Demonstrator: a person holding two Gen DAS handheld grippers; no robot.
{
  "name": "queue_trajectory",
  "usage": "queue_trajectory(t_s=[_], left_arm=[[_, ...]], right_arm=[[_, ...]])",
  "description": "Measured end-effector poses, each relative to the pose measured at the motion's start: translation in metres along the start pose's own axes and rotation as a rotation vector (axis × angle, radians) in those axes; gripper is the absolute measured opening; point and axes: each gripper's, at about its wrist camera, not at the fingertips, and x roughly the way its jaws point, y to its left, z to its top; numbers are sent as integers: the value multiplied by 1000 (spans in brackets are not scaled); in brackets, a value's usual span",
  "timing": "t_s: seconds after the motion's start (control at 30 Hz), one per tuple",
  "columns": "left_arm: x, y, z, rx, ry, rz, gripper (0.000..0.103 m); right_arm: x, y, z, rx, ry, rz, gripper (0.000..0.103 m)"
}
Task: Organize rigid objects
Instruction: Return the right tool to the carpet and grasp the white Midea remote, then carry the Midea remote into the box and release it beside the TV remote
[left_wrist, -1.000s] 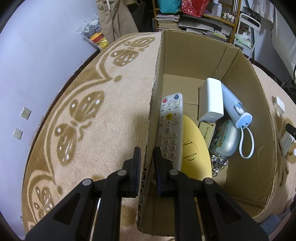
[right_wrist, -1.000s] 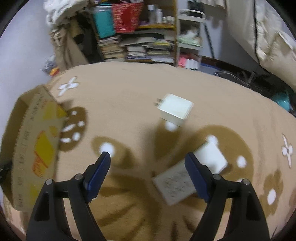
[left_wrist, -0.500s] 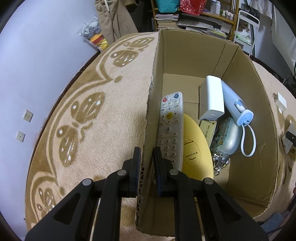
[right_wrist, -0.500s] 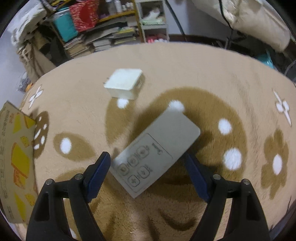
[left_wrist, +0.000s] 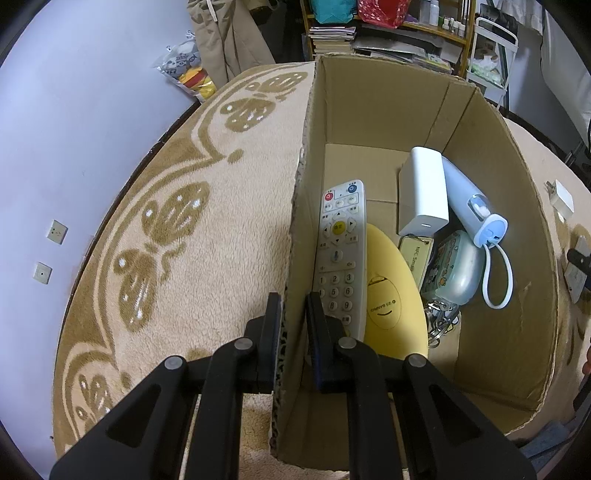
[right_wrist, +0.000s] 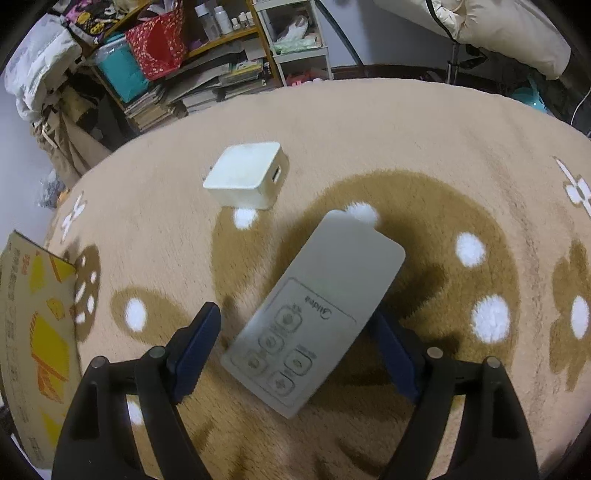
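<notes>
My left gripper (left_wrist: 293, 317) is shut on the left wall of the cardboard box (left_wrist: 388, 122). In the box lie a white TV remote (left_wrist: 340, 254), a yellow oval case (left_wrist: 391, 295), a white power bank (left_wrist: 423, 195), a pale blue handheld device (left_wrist: 472, 206), a small tin (left_wrist: 452, 269) and keys (left_wrist: 439, 321). My right gripper (right_wrist: 301, 341) is open, low over the rug, its fingers on either side of a grey Midea remote (right_wrist: 317, 314). A white charger cube (right_wrist: 247, 175) lies beyond it.
The box's outer side (right_wrist: 33, 332) shows at the right wrist view's left edge. The beige patterned rug (right_wrist: 424, 147) covers the floor. Cluttered shelves (right_wrist: 192, 55) stand behind. The purple wall (left_wrist: 55, 129) borders the rug on the left.
My right gripper has moved forward and down so the grey remote now lies between its open fingers. The left gripper still holds the box wall, nearly still.
</notes>
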Motion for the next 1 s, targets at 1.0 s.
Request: queue_trajectory(t_s=[1.0], left_arm=[[4,-4,1,-1,19,11,14]], right_arm=[[-29,22,-13,-30,-125,-63,53]])
